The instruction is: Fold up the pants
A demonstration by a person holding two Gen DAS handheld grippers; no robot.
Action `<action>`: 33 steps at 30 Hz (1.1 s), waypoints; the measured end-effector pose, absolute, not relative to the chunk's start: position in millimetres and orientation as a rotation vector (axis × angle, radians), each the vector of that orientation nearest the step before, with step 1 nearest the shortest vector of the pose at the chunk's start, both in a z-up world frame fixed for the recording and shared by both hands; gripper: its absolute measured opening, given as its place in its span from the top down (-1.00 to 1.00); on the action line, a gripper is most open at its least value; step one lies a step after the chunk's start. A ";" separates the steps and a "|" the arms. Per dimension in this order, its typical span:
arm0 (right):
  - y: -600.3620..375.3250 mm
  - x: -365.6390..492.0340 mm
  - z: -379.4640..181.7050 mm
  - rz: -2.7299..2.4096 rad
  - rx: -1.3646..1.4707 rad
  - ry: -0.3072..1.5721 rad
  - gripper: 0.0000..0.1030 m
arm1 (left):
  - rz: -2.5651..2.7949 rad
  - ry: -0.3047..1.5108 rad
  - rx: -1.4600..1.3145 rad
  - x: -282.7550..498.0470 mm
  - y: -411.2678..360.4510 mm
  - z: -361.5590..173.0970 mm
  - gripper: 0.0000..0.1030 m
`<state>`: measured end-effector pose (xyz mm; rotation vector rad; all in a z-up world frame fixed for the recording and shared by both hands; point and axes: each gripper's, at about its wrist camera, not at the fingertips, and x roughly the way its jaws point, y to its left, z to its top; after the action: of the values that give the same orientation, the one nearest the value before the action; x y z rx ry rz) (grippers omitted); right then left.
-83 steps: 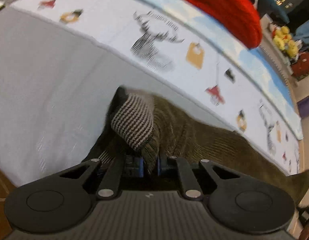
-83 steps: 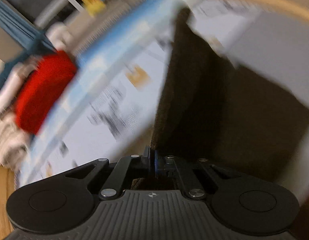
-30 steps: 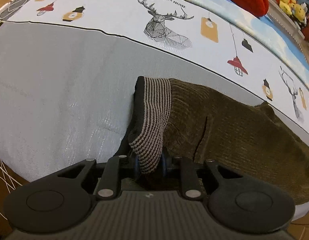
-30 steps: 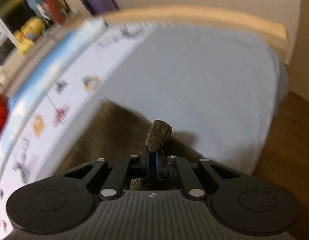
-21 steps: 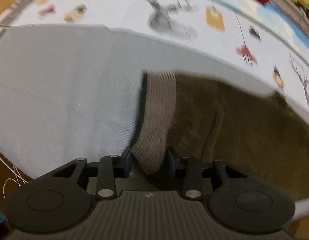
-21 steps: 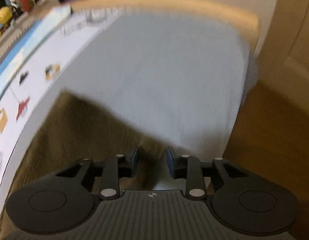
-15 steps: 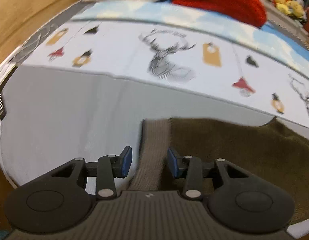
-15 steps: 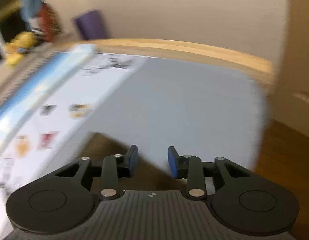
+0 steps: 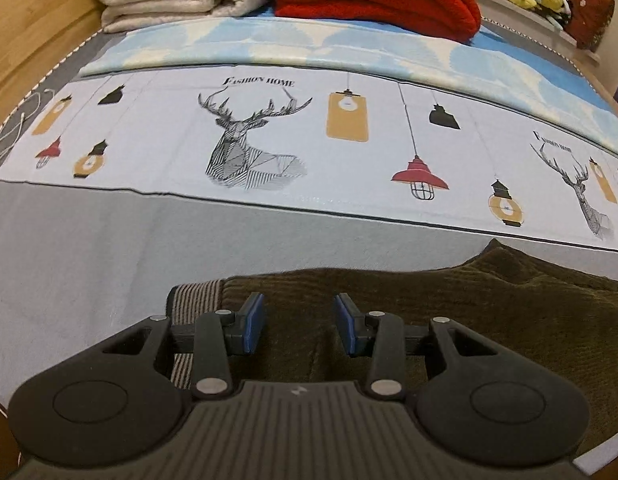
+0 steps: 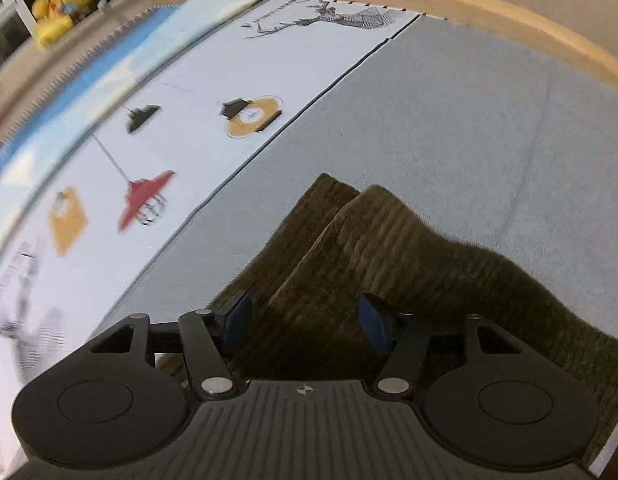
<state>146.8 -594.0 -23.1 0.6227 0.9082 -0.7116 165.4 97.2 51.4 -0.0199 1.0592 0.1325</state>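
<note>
Bed [image 9: 69, 248] with grey sheet, pants [image 9: 509, 312] spread just ahead of left claw [image 9: 296, 324] and under right claw [image 10: 305, 324]. Both wide open, holding nothing. Could snag sheet too, or catch one layer only, skewing next fold

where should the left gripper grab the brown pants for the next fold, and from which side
Probably the striped waistband, approached from the bare grey sheet on its outer side. The corduroy pants lie flat, and that ribbed band forms a thick exposed end edge a jaw could slide under. The left gripper hangs open just right of it; the right gripper is open over the leg folds.
</note>
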 end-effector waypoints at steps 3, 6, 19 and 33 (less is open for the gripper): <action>-580.4 167.9 -21.3 -0.802 0.510 0.946 0.89 | 0.133 1.059 -0.005 170.1 93.5 50.5 0.16; -588.6 161.8 -5.2 -0.861 0.620 0.831 0.96 | 0.125 1.057 -0.006 173.5 91.9 50.7 0.16; -576.4 139.9 13.9 -0.842 0.673 0.743 0.43 | 0.029 1.165 -0.056 167.5 84.6 29.5 0.16; -298.3 234.7 55.3 0.398 0.331 0.815 0.43 | 0.090 1.386 0.023 147.3 112.0 -16.7 0.18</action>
<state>234.7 -298.3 55.3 0.3314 0.8148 0.3981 147.3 112.0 -16.7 0.0229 1.3856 0.0897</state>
